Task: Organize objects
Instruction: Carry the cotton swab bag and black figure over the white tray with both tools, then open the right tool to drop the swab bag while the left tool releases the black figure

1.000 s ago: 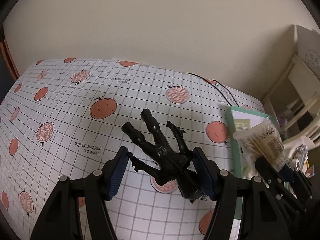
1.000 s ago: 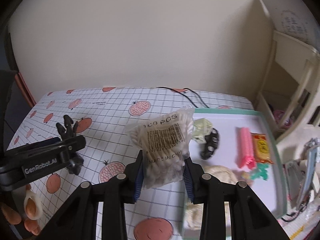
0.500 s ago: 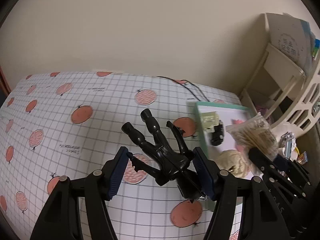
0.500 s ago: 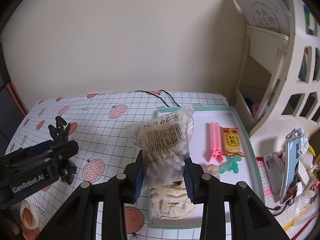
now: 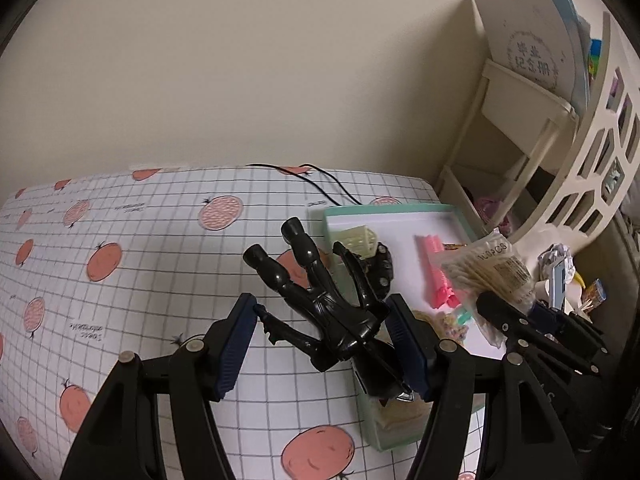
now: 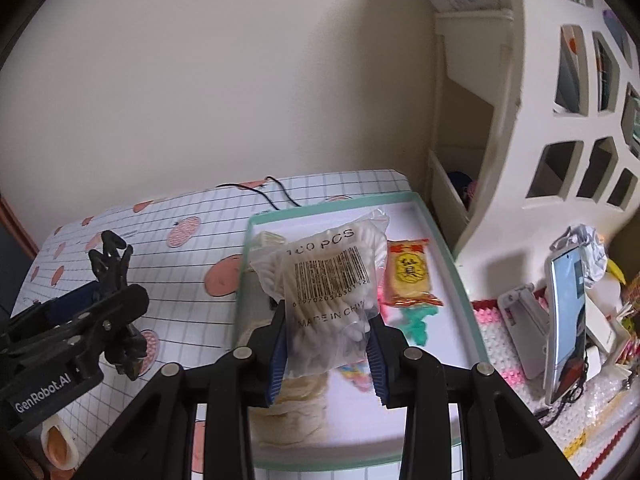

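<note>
The swab bag (image 6: 326, 300) between the right gripper's (image 6: 327, 354) fingers read "100 PCS" and "MADE IN CHINA"; the left gripper (image 6: 52, 360), off to its left, read "GenRobot.AI".

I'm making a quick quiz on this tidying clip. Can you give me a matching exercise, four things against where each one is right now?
Things:
1. black toy figure
2. bag of cotton swabs
3. yellow snack packet
4. phone

Places:
A. lying in the green tray
B. between the fingers of the right gripper
C. propped up right of the tray
D. between the fingers of the left gripper

Pairs: 1-D, 2-B, 3-A, 4-C
</note>
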Available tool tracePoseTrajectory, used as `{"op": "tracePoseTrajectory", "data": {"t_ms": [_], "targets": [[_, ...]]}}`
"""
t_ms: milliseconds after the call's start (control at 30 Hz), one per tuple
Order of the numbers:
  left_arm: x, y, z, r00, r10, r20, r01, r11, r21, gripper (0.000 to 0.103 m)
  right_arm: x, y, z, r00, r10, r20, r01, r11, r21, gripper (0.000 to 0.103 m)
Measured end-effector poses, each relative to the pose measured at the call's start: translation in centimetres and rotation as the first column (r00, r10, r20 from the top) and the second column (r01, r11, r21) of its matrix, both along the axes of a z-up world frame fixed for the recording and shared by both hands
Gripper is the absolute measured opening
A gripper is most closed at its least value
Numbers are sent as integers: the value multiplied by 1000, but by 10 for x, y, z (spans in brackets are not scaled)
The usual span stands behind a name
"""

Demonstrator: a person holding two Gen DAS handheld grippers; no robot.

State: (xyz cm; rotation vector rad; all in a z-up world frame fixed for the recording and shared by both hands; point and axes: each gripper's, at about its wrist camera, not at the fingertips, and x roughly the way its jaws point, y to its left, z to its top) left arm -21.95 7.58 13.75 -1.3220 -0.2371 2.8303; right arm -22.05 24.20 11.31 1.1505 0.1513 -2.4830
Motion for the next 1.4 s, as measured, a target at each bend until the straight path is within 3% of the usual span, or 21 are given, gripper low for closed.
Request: {"op": "tracePoseTrajectory", "data": {"t_ms": [433,1000,1400], "targets": [[-25,52,-24,992,-122,-23,121,993,-12,68,-28,27,-21,998,-56,24,56,998,2,37],[-58,76,-67,990,-137,38,137,990,15,68,-52,41,-57,994,-84,70,81,996,42,37],[-61,73,-75,990,-127,62,125,991,43,68,-54,41,-59,994,-75,75,73,997,40,39]]}}
